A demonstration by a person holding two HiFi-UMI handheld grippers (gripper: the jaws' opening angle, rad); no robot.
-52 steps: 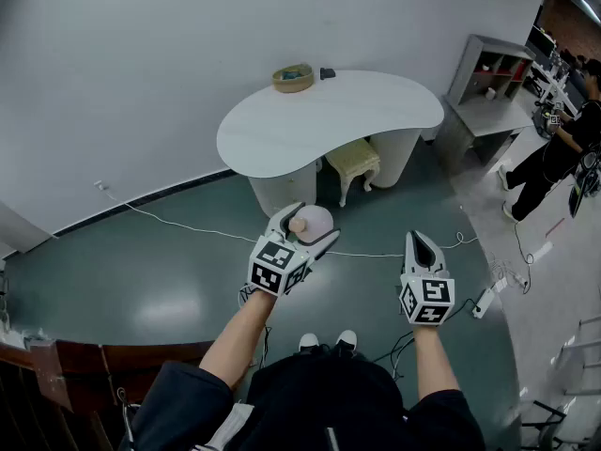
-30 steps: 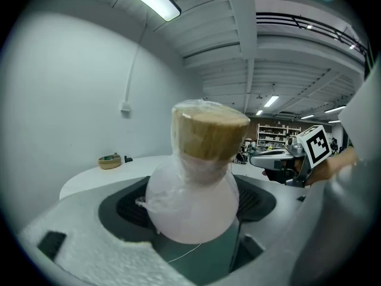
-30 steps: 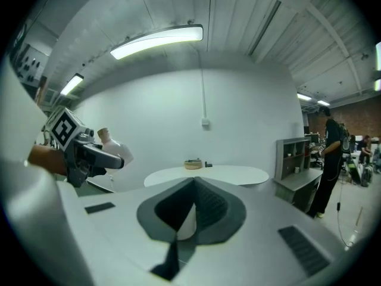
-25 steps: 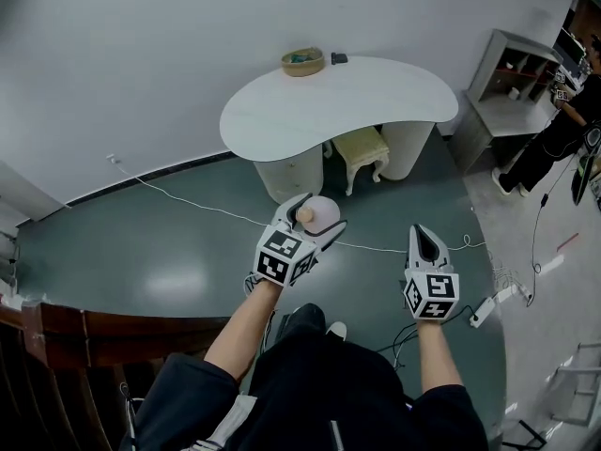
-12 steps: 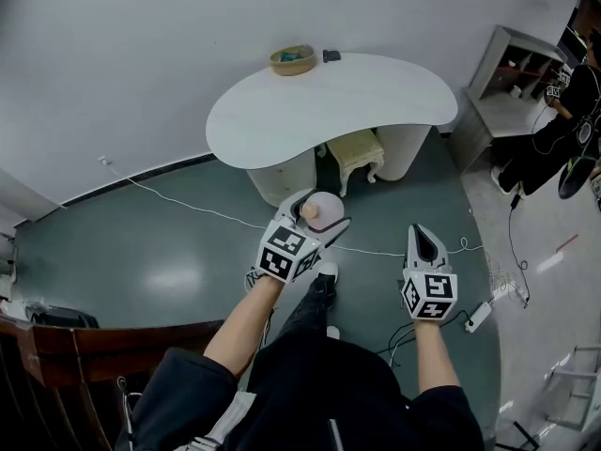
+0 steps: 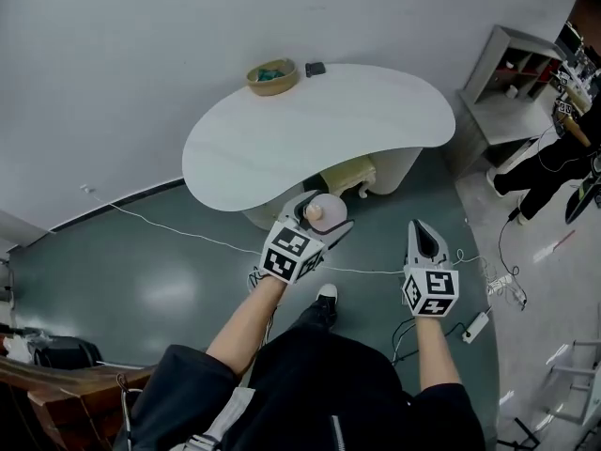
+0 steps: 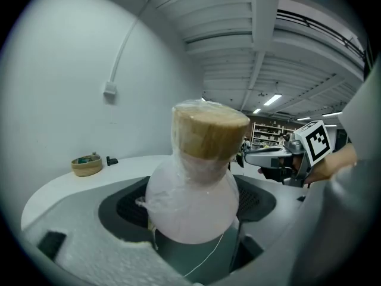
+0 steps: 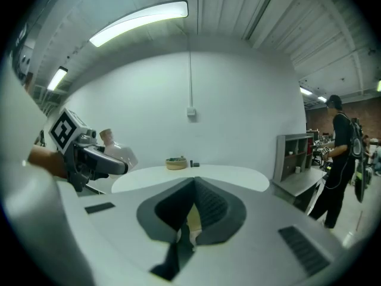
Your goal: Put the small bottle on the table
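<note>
Jaws of my left gripper [image 6: 323,214] clench the small bottle [image 7: 191,198], short of the table [image 6: 310,125] at twelve o'clock; my right gripper [image 6: 420,236], at its three o'clock, is pinched closed, empty.

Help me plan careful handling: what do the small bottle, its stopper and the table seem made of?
The bottle is pale pink and frosted, glass or plastic, cannot tell; crinkled clear film wraps it. The stopper is tan and matte, probably cork or wood. The table has a smooth white top, perhaps painted or laminated.
</note>
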